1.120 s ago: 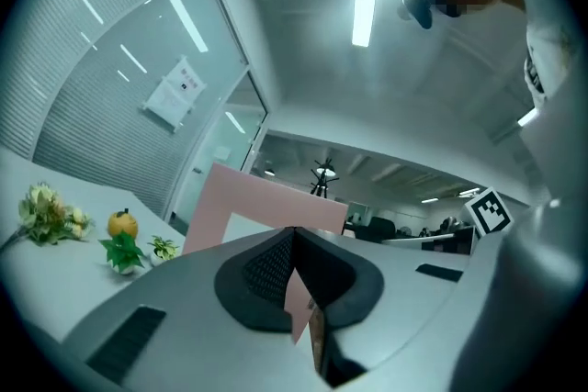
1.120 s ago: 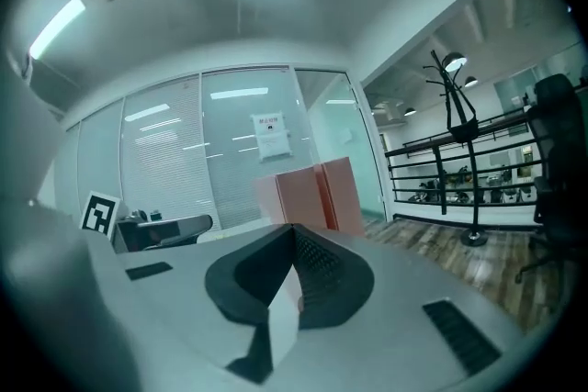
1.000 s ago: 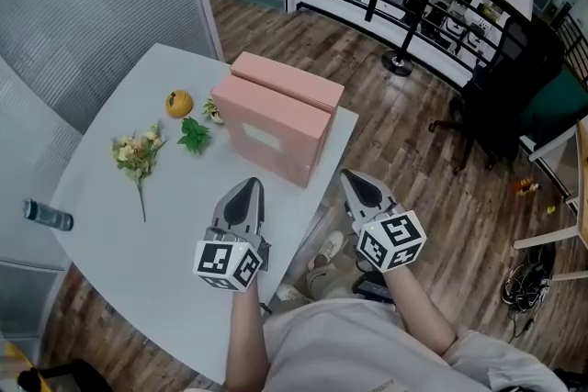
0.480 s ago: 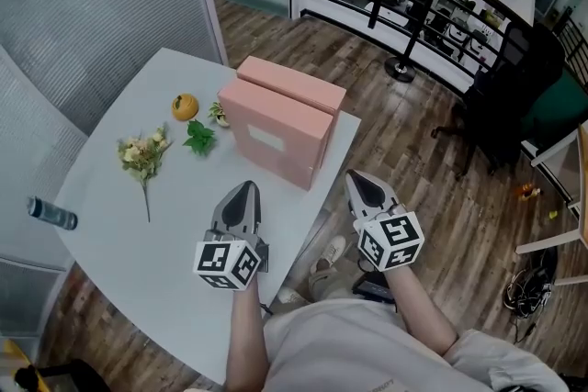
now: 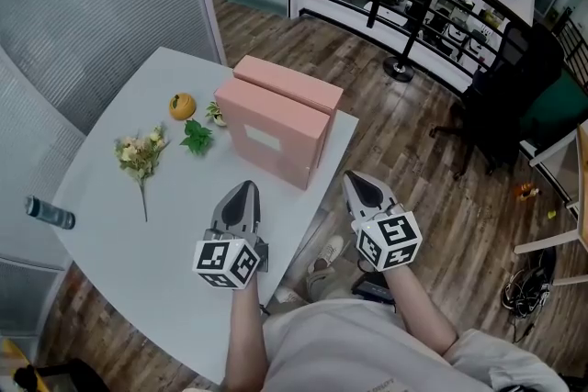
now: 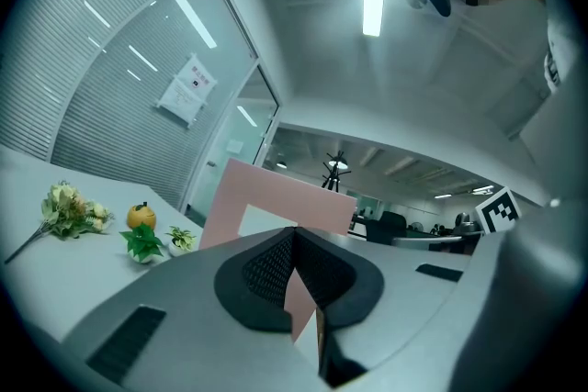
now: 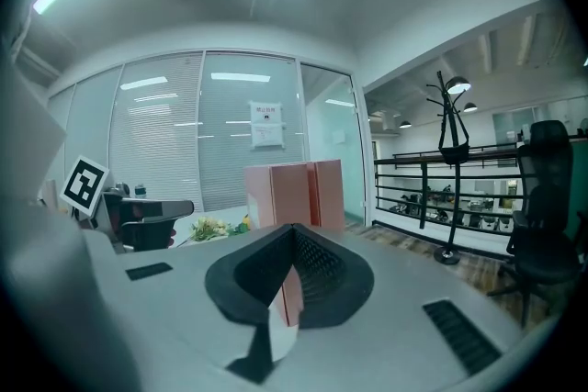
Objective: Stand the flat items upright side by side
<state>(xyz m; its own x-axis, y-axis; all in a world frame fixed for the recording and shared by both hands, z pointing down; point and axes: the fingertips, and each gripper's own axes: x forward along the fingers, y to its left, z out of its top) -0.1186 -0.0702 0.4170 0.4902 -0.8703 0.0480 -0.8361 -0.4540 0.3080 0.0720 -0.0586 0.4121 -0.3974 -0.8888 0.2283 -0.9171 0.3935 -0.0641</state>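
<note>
Seemingly the work is finished: two pink boxes [image 5: 274, 131] are found upright, side by side, on the table [image 5: 138, 234]. Both left gripper [image 5: 243, 186] and right gripper [image 5: 357, 180] are held fully closed, empty, short of them.

Upright front pink box [image 5: 276, 135], close beside upright rear pink box [image 5: 289, 82], both on pale table [image 5: 129, 243]

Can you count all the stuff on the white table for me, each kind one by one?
Pink cardboard boxes standing upright: 2
Small round orange fruit: 1
Green leafy sprigs: 2
Bunch of pale flowers: 1
Dark bottle at the left corner of the white table: 1
Total: 7
</note>
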